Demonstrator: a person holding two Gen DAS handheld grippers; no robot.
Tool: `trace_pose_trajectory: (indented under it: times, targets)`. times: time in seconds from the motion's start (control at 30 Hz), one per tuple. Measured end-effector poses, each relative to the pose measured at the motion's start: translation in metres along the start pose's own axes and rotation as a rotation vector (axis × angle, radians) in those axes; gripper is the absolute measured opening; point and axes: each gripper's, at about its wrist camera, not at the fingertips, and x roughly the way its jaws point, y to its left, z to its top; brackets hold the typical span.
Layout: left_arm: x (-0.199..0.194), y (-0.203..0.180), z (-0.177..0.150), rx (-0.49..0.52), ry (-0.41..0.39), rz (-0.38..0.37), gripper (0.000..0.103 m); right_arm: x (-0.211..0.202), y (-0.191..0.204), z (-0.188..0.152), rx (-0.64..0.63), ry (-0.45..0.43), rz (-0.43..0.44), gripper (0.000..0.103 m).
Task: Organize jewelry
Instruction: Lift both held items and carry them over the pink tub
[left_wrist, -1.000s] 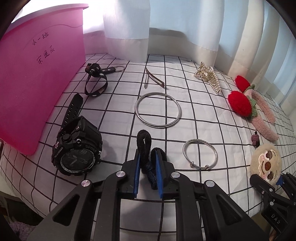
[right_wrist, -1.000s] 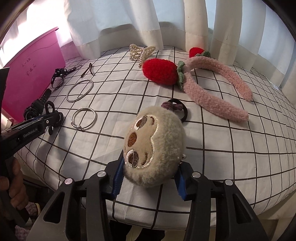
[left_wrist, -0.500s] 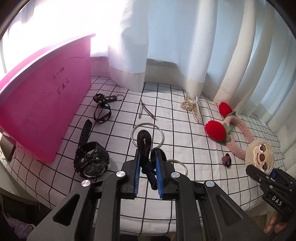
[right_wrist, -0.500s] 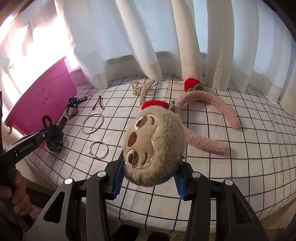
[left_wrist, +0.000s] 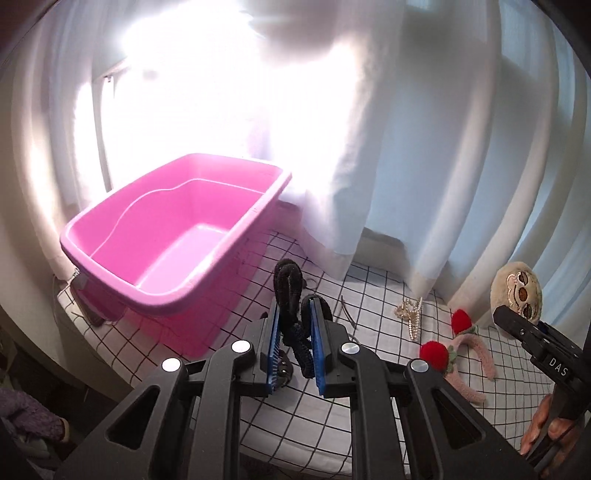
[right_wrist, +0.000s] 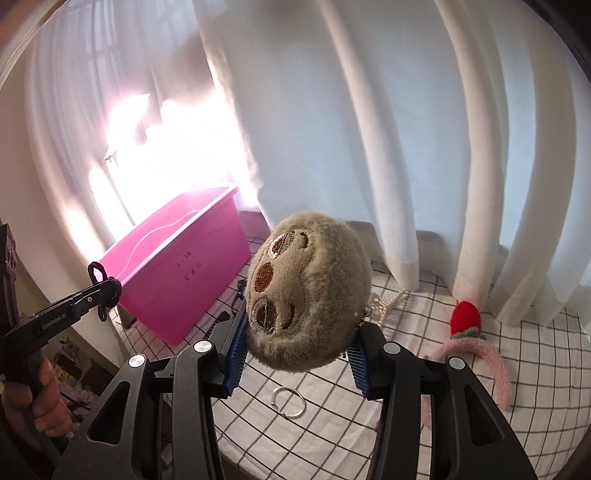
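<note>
Fingers of the left gripper (left_wrist: 293, 345) pinch narrow on a black hair tie (left_wrist: 290, 295), its loop standing up above the blue pads. The right gripper (right_wrist: 295, 354) holds a beige plush sloth face (right_wrist: 308, 295) between fingers set at a middling width, the fur bulging over both pads. Both loads hang in the air above the table (right_wrist: 535, 369) with its checked cloth, and the open pink bin (left_wrist: 177, 236) sits to the left, nearest the left gripper.

The step looks like carrying both pieces to the bin. To do it well, each gripper should come right over the open mouth, clear of the near rim, before letting go; the hair tie could snag on a pad, so a wide release would help.

Left on the cloth are a silver ring (right_wrist: 288, 401), a pearl clip (left_wrist: 410, 314) and a pink headband with red strawberries (left_wrist: 461, 347). The white curtain (left_wrist: 351, 147) hangs close behind the bin and could brush a raised gripper.
</note>
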Motion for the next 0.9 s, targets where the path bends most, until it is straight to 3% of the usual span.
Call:
trace_pose_trajectory:
  times: [0.1, 0.27, 0.5, 0.73, 0.9]
  targets:
    - [-0.008, 0.026, 0.019, -0.025, -0.019, 0.053, 0.015, 0.016, 0.023, 0.025, -0.017, -0.012, 0.081, 0.045]
    - [-0.010, 0.073, 0.053, -0.059, -0.069, 0.082, 0.016, 0.047, 0.078, 0.064, -0.089, -0.030, 0.161, 0.045]
    - [0.036, 0.135, 0.100, -0.074, -0.056, 0.067, 0.016, 0.121, 0.153, 0.112, -0.132, 0.010, 0.215, 0.045]
    - [0.093, 0.186, 0.126, -0.076, 0.034, 0.061, 0.016, 0.209, 0.216, 0.144, -0.173, 0.116, 0.245, 0.045]
    - [0.135, 0.202, 0.130, -0.060, 0.166, 0.027, 0.016, 0.270, 0.239, 0.151, -0.195, 0.266, 0.248, 0.045]
